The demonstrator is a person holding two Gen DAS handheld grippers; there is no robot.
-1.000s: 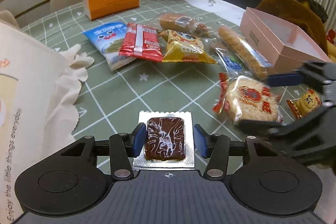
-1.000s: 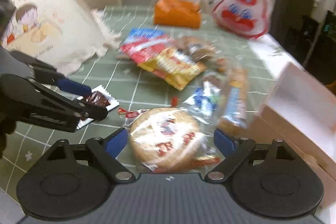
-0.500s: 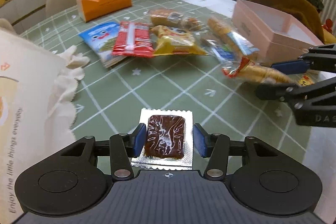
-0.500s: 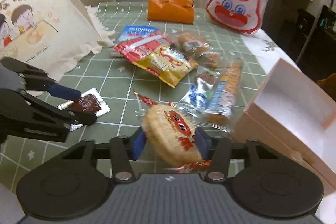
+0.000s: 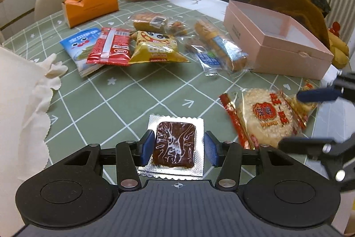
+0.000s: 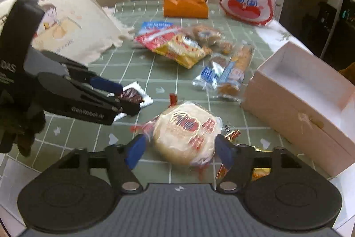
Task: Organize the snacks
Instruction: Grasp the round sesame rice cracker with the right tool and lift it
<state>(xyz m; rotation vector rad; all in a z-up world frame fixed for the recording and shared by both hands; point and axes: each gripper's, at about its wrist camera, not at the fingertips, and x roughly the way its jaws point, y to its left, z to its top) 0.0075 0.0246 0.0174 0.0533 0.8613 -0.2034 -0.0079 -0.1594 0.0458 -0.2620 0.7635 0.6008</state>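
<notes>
A heap of wrapped snacks (image 5: 155, 46) was seen far across the counter (image 5: 124, 99), and a pink box (image 5: 277, 43) at far right held nothing visible. The left tongs (image 5: 176, 148) were parted around the foil-wrapped brown bar (image 5: 175, 146), pads not pressing. The right tongs (image 6: 179, 150), just reopened, flanked the round rice cracker (image 6: 186, 132), lifted half a second before and now lying flat again.

Round rice cracker packet (image 6: 185, 132) between just-opened right tongs (image 6: 178, 151), pads apart.
</notes>
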